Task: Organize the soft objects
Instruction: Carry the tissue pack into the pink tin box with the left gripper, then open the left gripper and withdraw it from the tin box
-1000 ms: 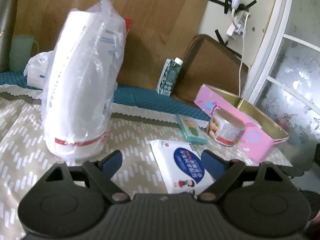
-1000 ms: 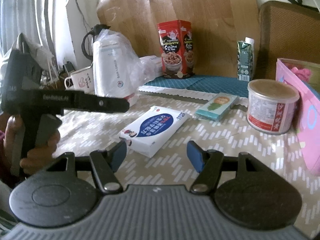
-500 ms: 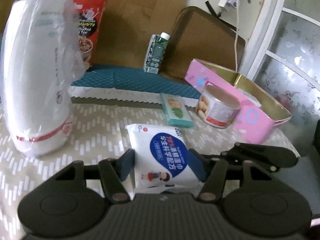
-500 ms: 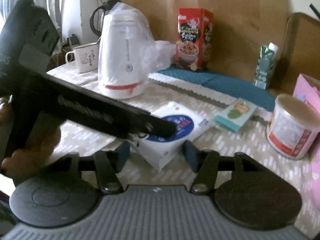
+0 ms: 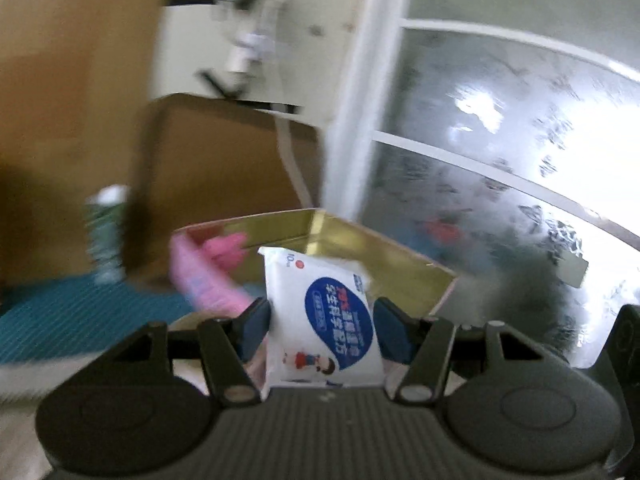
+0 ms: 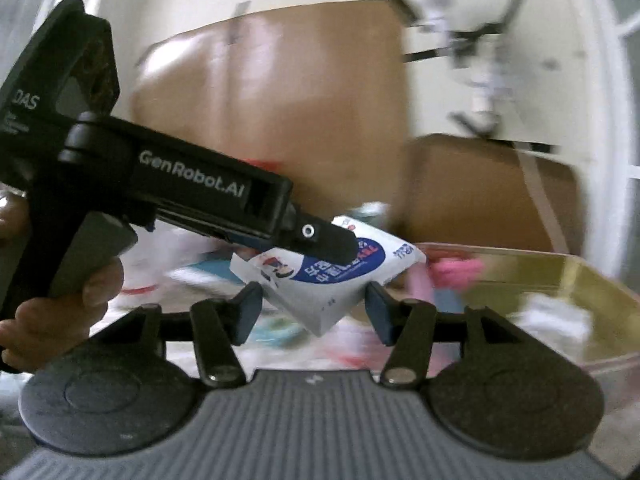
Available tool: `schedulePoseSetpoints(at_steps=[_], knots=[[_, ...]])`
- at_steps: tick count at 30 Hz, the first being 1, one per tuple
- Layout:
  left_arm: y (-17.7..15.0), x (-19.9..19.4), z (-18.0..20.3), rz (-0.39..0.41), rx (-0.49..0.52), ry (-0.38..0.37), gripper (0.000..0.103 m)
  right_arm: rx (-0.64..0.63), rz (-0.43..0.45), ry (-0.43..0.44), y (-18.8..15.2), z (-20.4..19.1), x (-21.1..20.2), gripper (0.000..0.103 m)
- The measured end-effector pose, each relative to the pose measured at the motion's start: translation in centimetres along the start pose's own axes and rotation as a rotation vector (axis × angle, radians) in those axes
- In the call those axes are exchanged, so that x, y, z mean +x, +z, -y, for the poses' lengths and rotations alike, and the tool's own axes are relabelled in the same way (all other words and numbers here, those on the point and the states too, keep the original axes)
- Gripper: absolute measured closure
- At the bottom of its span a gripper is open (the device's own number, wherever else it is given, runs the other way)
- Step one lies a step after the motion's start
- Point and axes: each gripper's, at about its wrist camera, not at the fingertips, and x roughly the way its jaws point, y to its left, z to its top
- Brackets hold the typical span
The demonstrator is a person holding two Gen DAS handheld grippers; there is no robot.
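Observation:
My left gripper (image 5: pixel 320 330) is shut on a white wipes pack with a blue label (image 5: pixel 320 312) and holds it in the air in front of the pink tin box with a gold inside (image 5: pixel 400 264). In the right wrist view the same pack (image 6: pixel 340 264) hangs from the left gripper's fingers (image 6: pixel 328 240), just left of the tin (image 6: pixel 560 280). My right gripper (image 6: pixel 312 312) is open with the pack's lower corner between its jaws, not pinched. A pink soft thing (image 6: pixel 456 268) lies in the tin.
A green carton (image 5: pixel 106 236) stands on the teal mat (image 5: pixel 80 312) at the left. A brown chair back (image 5: pixel 224 184) rises behind the tin. A frosted window (image 5: pixel 500 160) is at the right. Both views are motion-blurred.
My left gripper closed on the wipes pack, lifted it off the table and carried it right toward the tin. The right gripper rose and followed it.

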Motion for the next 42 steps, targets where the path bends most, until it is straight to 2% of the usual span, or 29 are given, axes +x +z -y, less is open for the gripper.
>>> schedulePoseSetpoints(at_steps=[1, 3, 4, 6, 7, 9, 12, 14, 19, 26, 28, 32, 36, 42], knots=[[0.5, 1.4, 0.6, -0.001, 0.016, -0.006, 0.044, 0.019, -0.005, -0.031, 0.0, 1.3, 0.0, 0.044], [1.3, 4.8, 2.0, 0.014, 0.075, 0.015, 0.032, 0.055, -0.014, -0.079, 0.0, 3.8, 0.5, 0.044], [1.4, 6.2, 2.6, 0.011, 0.103, 0.044, 0.021, 0.067, -0.022, -0.101, 0.0, 5.0, 1.5, 0.043], [1.4, 9.3, 2.8, -0.043, 0.092, 0.106, 0.029, 0.055, -0.067, -0.184, -0.1, 6.3, 4.5, 0.040], [1.3, 10.2, 2.5, -0.079, 0.065, 0.118, 0.035, 0.039, -0.107, -0.232, -0.4, 7.0, 6.3, 0.040], [0.9, 10.0, 2.1, -0.101, 0.021, 0.111, 0.037, 0.058, -0.158, -0.281, -0.9, 8.2, 7.7, 0.041], [-0.3, 7.7, 2.3, -0.053, 0.065, 0.116, 0.035, 0.149, -0.087, -0.222, -1.7, 9.3, 5.2, 0.041], [-1.0, 6.4, 2.6, -0.043, 0.075, 0.114, 0.035, 0.157, -0.059, -0.229, -2.1, 9.1, 3.8, 0.041], [-2.0, 4.5, 3.5, -0.061, 0.066, 0.112, 0.033, 0.236, -0.024, -0.227, -2.7, 9.1, 1.6, 0.041], [-3.1, 1.0, 2.9, -0.081, 0.015, 0.151, 0.033, 0.228, -0.003, -0.251, -3.1, 6.4, -1.3, 0.041], [-3.9, -0.2, 2.3, -0.090, 0.006, 0.186, 0.033, 0.247, -0.013, -0.231, -3.4, 5.7, -2.0, 0.041], [-5.9, -2.2, 0.6, -0.110, -0.011, 0.274, 0.024, 0.312, -0.057, -0.165, -3.9, 4.3, -2.4, 0.041], [-7.6, -3.6, -1.7, -0.137, -0.052, 0.368, 0.024, 0.365, -0.142, -0.088, -4.8, 2.5, -1.2, 0.041], [-9.7, -6.0, -5.4, -0.152, -0.135, 0.508, 0.024, 0.391, -0.230, -0.029, -5.4, 0.0, 0.9, 0.041]])
